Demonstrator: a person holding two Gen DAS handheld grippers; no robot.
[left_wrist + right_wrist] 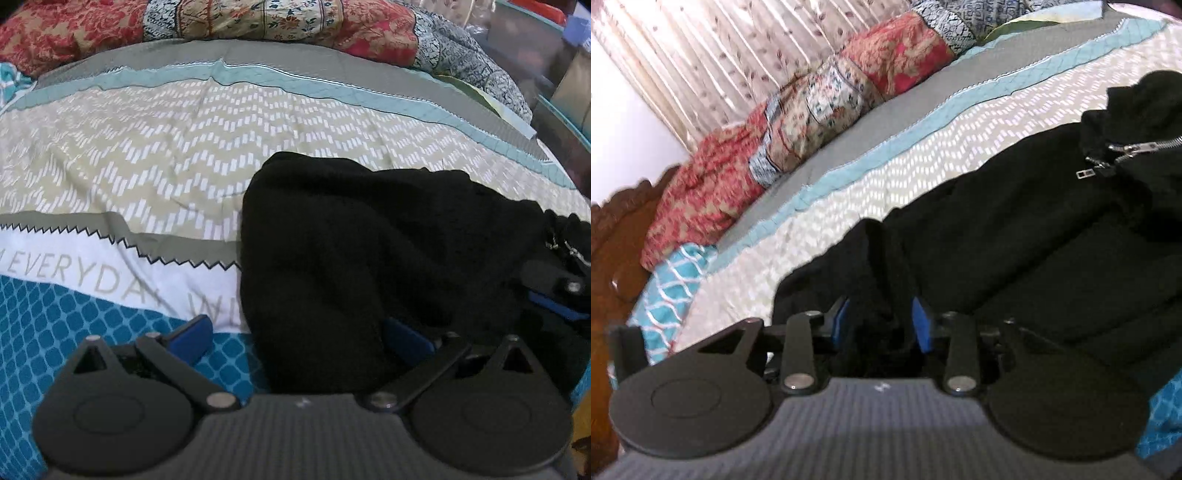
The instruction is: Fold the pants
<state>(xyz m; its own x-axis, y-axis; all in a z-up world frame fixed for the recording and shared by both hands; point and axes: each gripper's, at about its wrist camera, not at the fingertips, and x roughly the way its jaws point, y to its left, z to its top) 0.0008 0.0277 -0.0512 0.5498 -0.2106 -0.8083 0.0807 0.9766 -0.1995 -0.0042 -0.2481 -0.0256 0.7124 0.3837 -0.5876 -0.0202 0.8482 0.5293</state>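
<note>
Black pants [369,240] lie crumpled on the patterned bedspread [147,155], their zipper [1126,147] at the far right of the right wrist view. My left gripper [299,334] stands wide open at the near left edge of the pants. Its left pad [192,338] is over bare bedspread, and black cloth drapes over its right pad [406,341]. My right gripper [882,319] is shut on a raised fold of the pants [1015,240], both blue pads pressed against the cloth. One of its fingers [550,291] shows at the right edge of the left wrist view.
A rolled red floral quilt [258,18] runs along the far side of the bed [820,99]. A wooden headboard [613,240] and a pleated curtain [701,55] stand to the left. Boxes [535,33] sit beyond the bed's far right corner.
</note>
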